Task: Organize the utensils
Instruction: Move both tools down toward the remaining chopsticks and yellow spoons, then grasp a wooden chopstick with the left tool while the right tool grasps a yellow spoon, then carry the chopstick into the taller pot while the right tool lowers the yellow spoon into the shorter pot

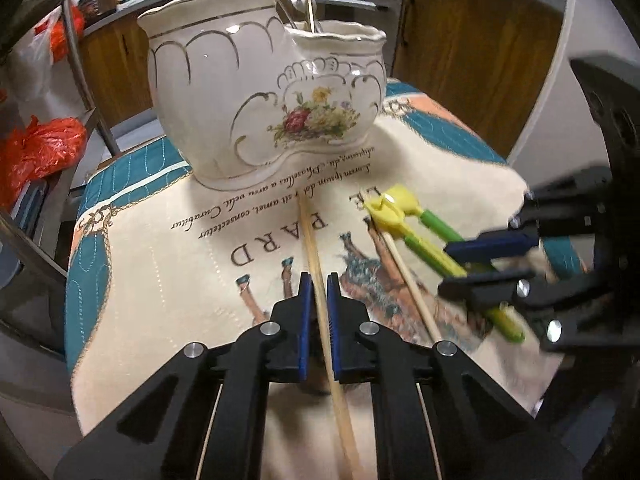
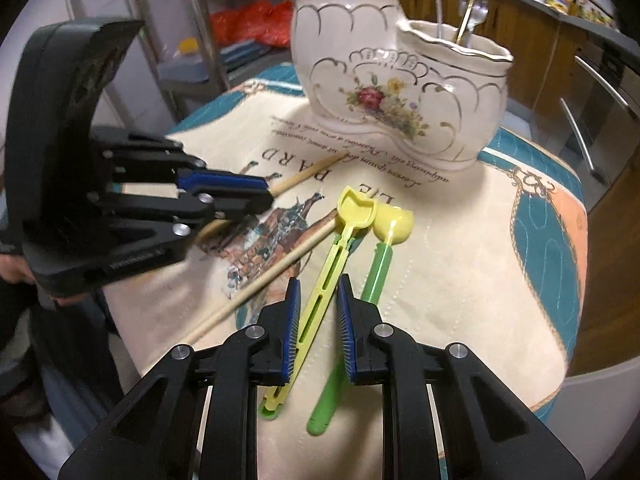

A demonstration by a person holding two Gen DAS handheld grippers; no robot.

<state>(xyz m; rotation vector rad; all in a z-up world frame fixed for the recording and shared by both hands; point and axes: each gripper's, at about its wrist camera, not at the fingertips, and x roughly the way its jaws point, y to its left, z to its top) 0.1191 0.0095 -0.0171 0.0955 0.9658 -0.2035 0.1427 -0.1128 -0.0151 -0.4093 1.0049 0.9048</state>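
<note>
A cream ceramic two-compartment utensil holder [image 1: 264, 92] [image 2: 400, 76] stands at the far side of a printed cloth; metal spoons and forks stick out of its lower compartment. My left gripper [image 1: 318, 280] [image 2: 268, 192] is shut on a wooden chopstick [image 1: 316, 264] [image 2: 304, 174] lying on the cloth. A second chopstick [image 1: 404, 276] [image 2: 272, 276] lies beside it. My right gripper [image 2: 318, 286] [image 1: 480, 264] is open, its jaws either side of a yellow plastic spoon [image 2: 332, 256] [image 1: 396, 216]. A green-handled yellow scoop [image 2: 376, 264] lies just right of it.
The cloth [image 1: 160, 280] covers a small table with teal and peach borders. Wooden cabinets [image 1: 480, 52] stand behind. A metal rack with orange plastic bags [image 1: 36, 152] is at the left.
</note>
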